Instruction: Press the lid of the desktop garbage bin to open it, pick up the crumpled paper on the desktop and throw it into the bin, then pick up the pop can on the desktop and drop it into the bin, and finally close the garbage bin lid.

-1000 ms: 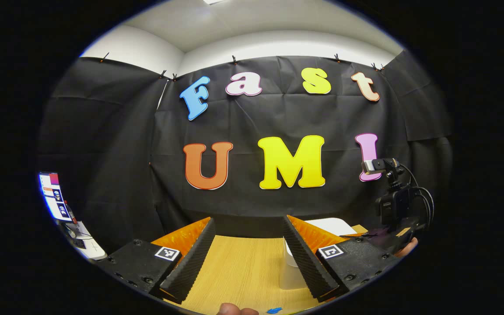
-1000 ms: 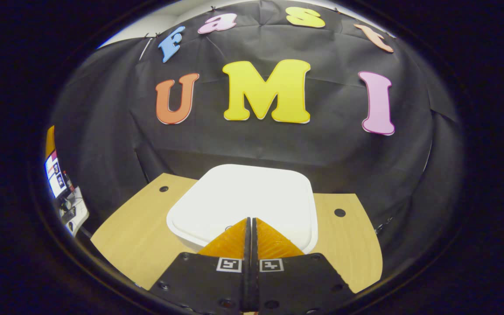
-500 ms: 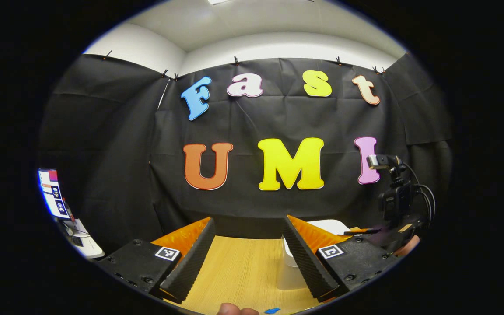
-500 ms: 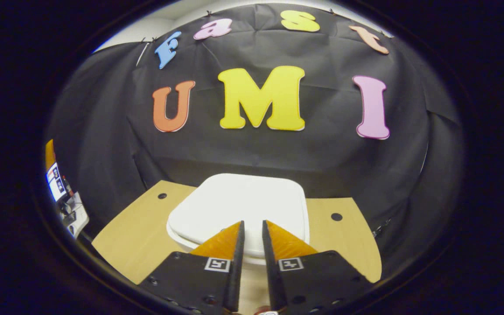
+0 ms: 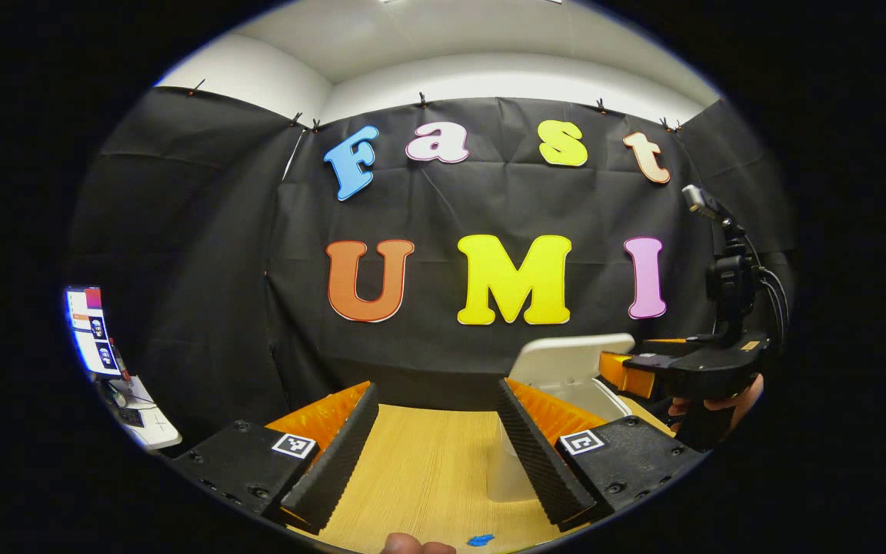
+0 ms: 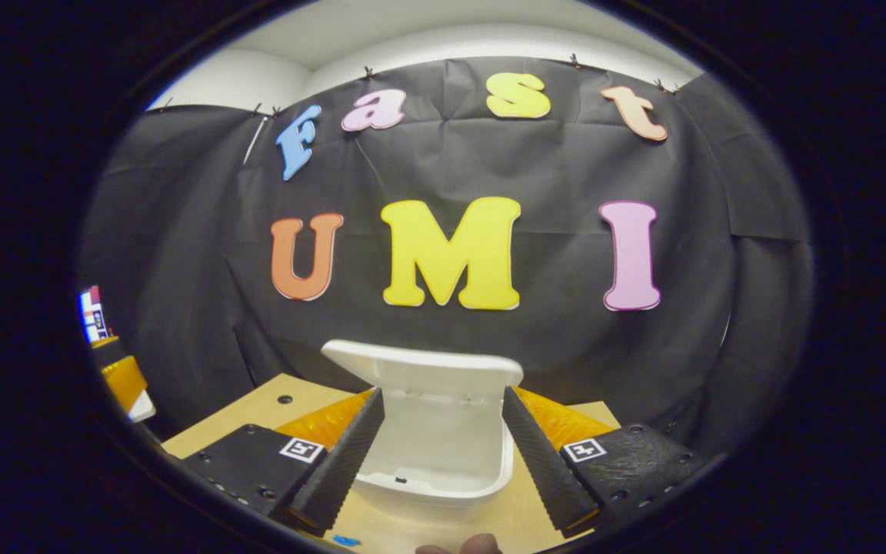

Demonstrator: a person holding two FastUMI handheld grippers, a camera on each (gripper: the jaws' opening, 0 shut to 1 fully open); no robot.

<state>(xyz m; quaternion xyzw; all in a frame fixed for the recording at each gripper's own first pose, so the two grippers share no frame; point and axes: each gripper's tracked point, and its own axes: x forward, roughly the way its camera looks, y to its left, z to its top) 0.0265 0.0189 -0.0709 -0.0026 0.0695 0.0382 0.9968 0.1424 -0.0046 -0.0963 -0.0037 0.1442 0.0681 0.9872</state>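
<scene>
The white desktop bin (image 6: 434, 492) stands open, its lid (image 6: 424, 368) swung up at the back and the inside bare as far as I see. My right gripper (image 6: 443, 396) is open, held above the bin's near side, with the opening between its two fingers. In the left gripper view the same bin (image 5: 581, 396) sits at the right behind one finger, lid (image 5: 570, 358) raised. My left gripper (image 5: 434, 402) is open over the wooden desktop (image 5: 420, 469), holding nothing. The right gripper (image 5: 627, 369) hovers beside the bin, held by a hand (image 5: 712, 404).
A screen (image 5: 93, 331) and a small white stand are off the desk's left side. The desktop (image 6: 251, 415) has a round hole (image 6: 284, 399) near its back left. A small blue scrap (image 5: 480, 540) lies at the near edge. Black cloth closes the back.
The right gripper was shut against the closed lid. It has since opened wide, lifted and drawn back, and the lid has sprung up. The left gripper barely moved.
</scene>
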